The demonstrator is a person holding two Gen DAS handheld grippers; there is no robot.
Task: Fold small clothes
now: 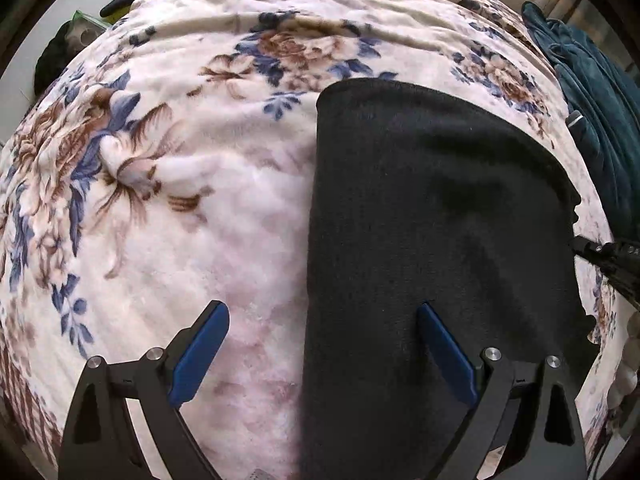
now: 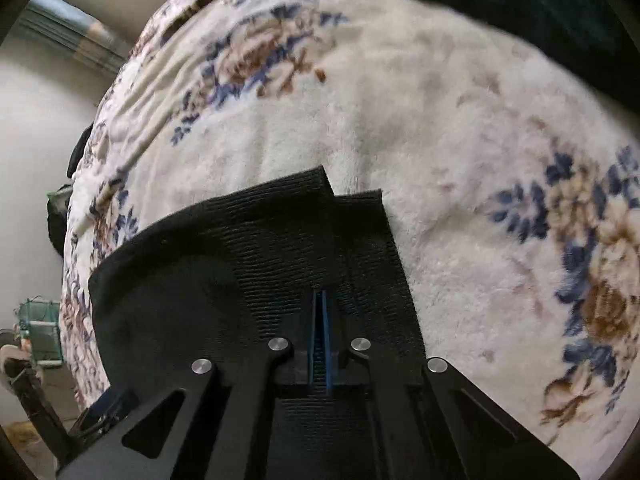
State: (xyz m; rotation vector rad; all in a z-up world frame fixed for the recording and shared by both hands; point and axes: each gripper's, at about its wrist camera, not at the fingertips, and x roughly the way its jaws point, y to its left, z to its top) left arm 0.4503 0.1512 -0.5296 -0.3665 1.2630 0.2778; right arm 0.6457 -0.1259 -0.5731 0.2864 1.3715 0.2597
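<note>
Bed covered with a plush cream blanket (image 1: 224,208), blue and brown floral print, filling most of both views. Pale wall at upper left of the left wrist view; a dark teal garment (image 1: 592,92) heaped at the right edge. Clutter off the bed at upper left, too small to identify.

Task item: a black knit garment (image 1: 432,208), lying flat on the blanket, right of centre in the left wrist view, running from mid-frame down to the bottom edge. In the right wrist view its ribbed hem shows two stepped corners at centre frame, so it looks layered already, probably partly folded.

Left hand-held gripper (image 1: 322,354): fingers spread wide, nothing between them. It hovers above the garment's left edge, one blue pad (image 1: 200,356) over bare blanket, the other over black cloth.

Right hand-held gripper (image 2: 320,320): blue pads pressed nearly together, with ribbed black fabric pinched between them at the garment's near edge. Its tip also pokes in at the right edge of the left wrist view.

Step in hand, my reading: carrying the pinched edge over for a fold. To do it well, keep the pinch firm, lift just clear of the plush pile so it does not drag, and have the left gripper pin or take the opposite edge so the layers stay aligned.

Containers: a green crate-like thing (image 2: 40,332) at lower left of the right wrist view, off the bed; contents cannot be made out.
</note>
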